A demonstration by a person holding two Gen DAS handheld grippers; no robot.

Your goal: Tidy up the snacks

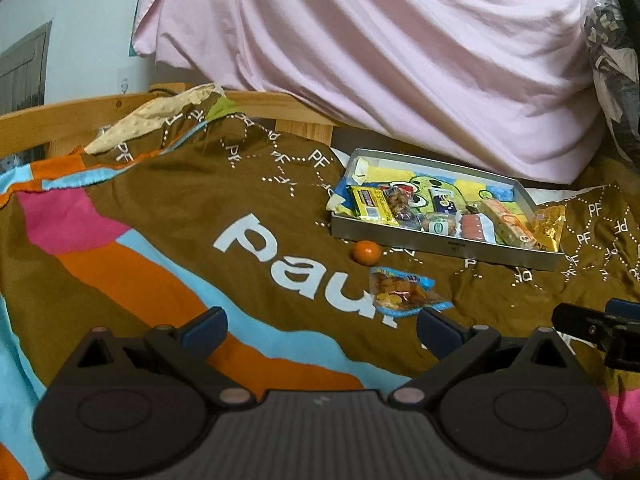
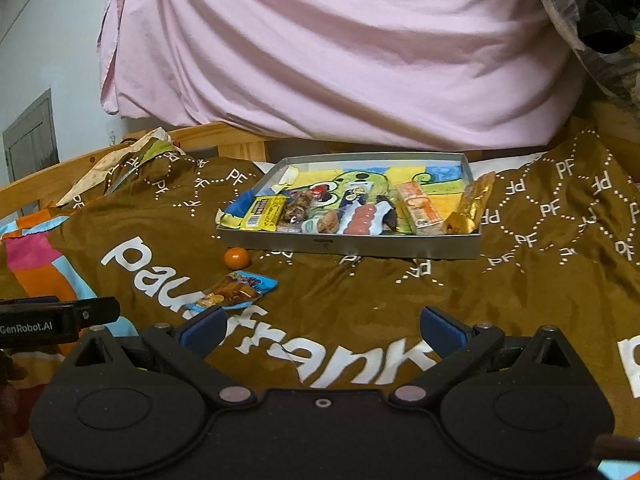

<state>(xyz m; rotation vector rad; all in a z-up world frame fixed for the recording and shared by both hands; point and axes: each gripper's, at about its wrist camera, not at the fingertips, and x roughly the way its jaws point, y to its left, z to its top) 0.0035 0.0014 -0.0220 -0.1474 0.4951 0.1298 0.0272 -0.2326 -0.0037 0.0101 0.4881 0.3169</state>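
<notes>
With both the left tongs [image 1: 320, 326] and right tongs [image 2: 322, 326] held wide and empty, gathering appears near done: the blue snack packet [image 1: 404, 292] and orange ball [image 1: 366, 252], left on the bedspread [image 1: 160, 208] just beside the tray [image 1: 400, 236], remain to be grasped.

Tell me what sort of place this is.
Probably a bedroom: the snack tray sits on a brown printed bedspread, a wooden bed frame runs behind it, and pink bedding is heaped at the back.
</notes>
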